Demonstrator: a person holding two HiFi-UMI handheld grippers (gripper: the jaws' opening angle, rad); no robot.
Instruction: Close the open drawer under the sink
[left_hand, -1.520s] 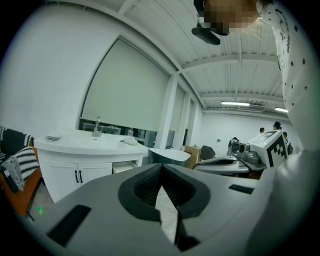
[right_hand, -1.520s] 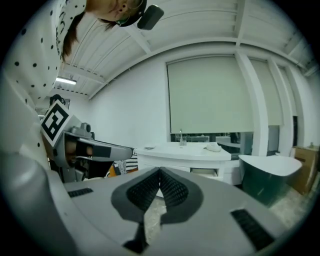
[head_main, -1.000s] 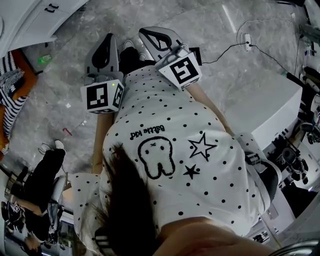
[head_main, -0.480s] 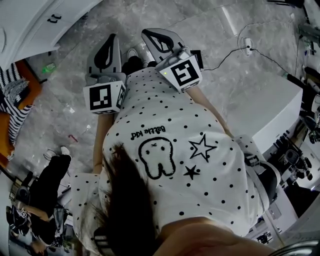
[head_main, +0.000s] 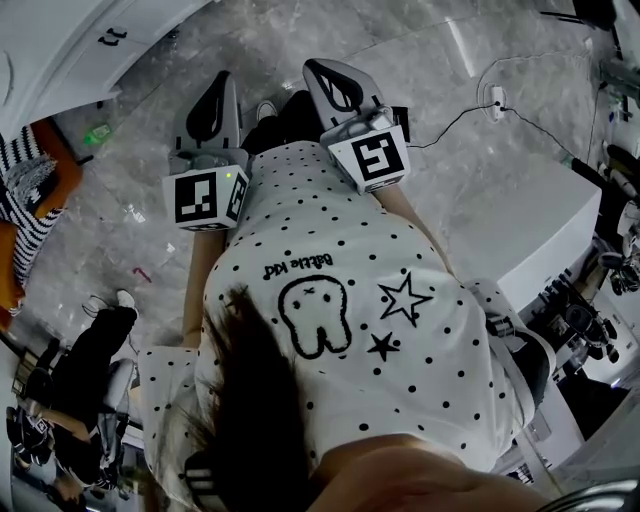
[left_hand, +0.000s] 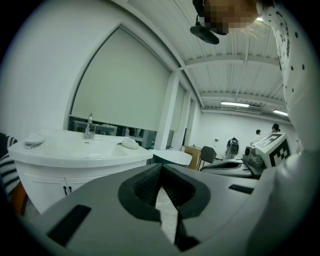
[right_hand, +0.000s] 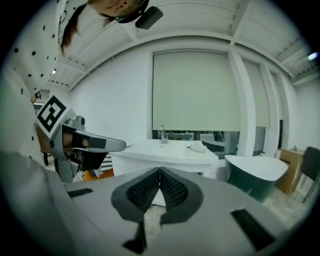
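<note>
Brought more of the white vanity cabinet (head_main: 60, 55) into the 10 o'clock corner of the head view than a second earlier, with its pair of dark handles (head_main: 112, 37) carried lower and further from the frame's edge. Swung the right gripper (head_main: 318, 70) toward 3 o'clock, its marker cube (head_main: 380, 155) ending nearer the black cable (head_main: 450, 105) on the marble floor (head_main: 500, 190). Left the left gripper (head_main: 221, 78) almost where it had been in the frame, at 11 o'clock. Showed both claws clenched and empty in their own views, pad tips pressed together with only floor visible through the slit below them. Placed the sink (left_hand: 75, 147) at 9 o'clock in the left gripper view, well apart from the jaws, and at 12 o'clock just above the closed tips in the right gripper view. Showed there a white rounded top, a chrome tap (left_hand: 89, 125) at its back edge, a pale lump (left_hand: 130, 143) on its rim, and a white front beneath. Gave no clear sight of the drawer under the basin; could not tell open from closed.
</note>
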